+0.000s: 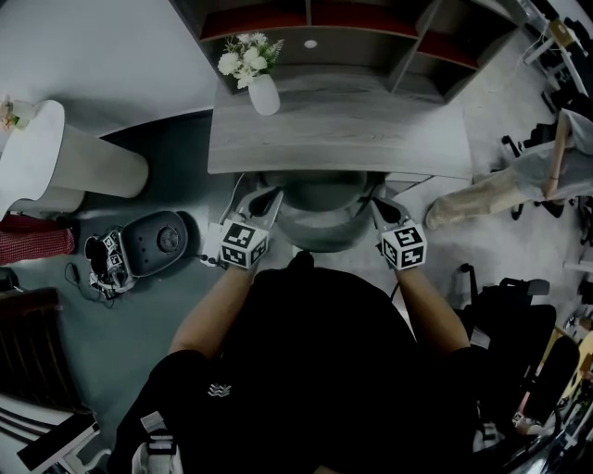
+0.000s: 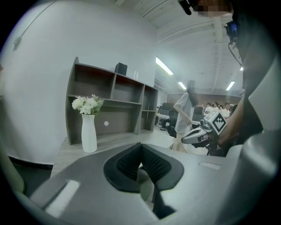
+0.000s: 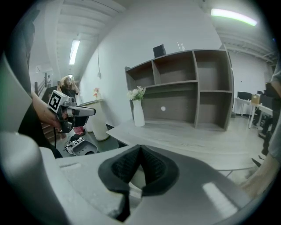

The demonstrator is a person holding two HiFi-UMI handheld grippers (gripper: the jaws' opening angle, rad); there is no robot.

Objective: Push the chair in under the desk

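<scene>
The chair (image 1: 320, 218) faces the worktop (image 1: 371, 139), its seat tucked beneath the front edge and its curved grey back towards you. The back's long axis runs parallel to that edge. Your left tool (image 1: 271, 197) and right tool (image 1: 378, 202) sit at either end of the back, both with ribbed black pads pressed together and pinching nothing; whether they touch it is unclear. The worktop is pale grey woodgrain, with a smooth white vase (image 1: 264, 94) of flowers before a shelf unit (image 1: 371, 28). A dark round appliance (image 1: 157, 243) lies on the floor to your left; a person (image 1: 519, 185) stands to your right.
</scene>
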